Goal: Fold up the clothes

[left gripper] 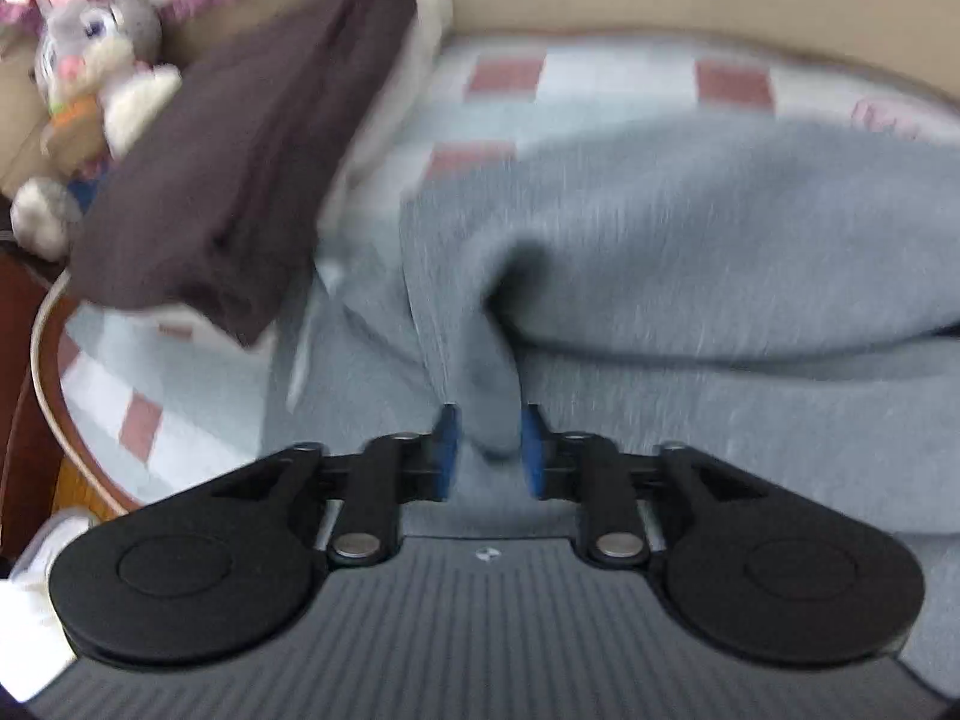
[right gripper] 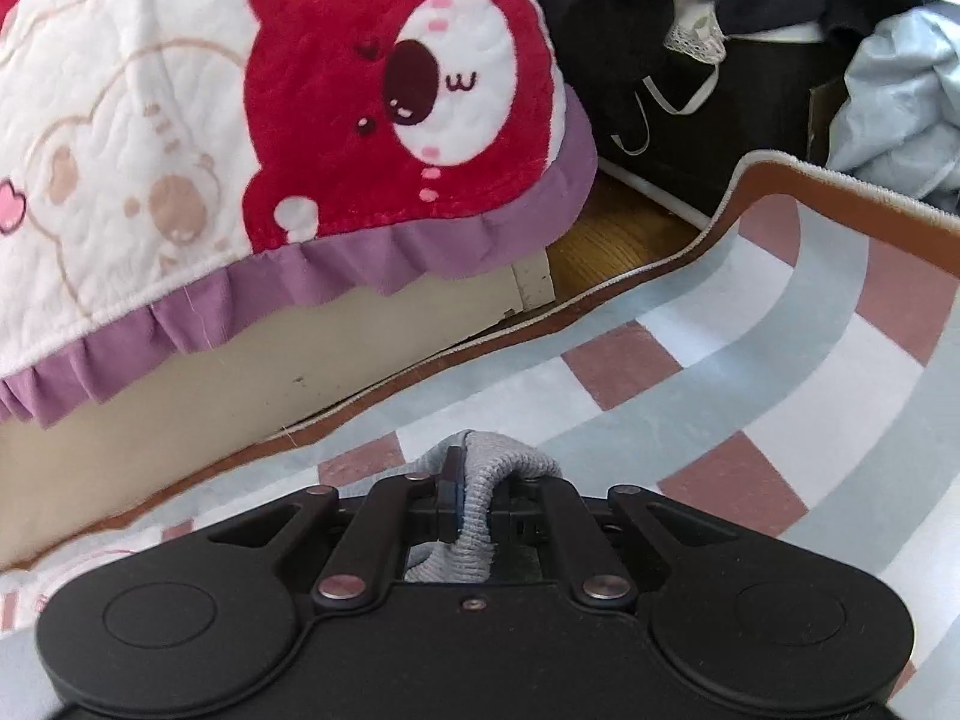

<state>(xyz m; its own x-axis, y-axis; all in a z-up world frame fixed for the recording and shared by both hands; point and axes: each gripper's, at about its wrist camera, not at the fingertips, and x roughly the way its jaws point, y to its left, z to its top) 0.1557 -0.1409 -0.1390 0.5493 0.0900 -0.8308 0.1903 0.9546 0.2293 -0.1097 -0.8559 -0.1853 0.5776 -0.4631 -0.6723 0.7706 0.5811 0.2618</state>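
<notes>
1 view alone shows the folded dark garment (left gripper: 240, 156).

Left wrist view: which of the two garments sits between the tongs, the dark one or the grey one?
The grey garment: a fold of it rises between the left tongs. The dark brown garment lies folded farther off, to the left.

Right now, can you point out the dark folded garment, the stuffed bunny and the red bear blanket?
Dark folded garment (left gripper: 240, 162), left wrist view: middle of its top face.
Stuffed bunny (left gripper: 90, 42), left wrist view: its grey face.
Red bear blanket (right gripper: 336, 90), right wrist view: the bear's red cheek.
</notes>
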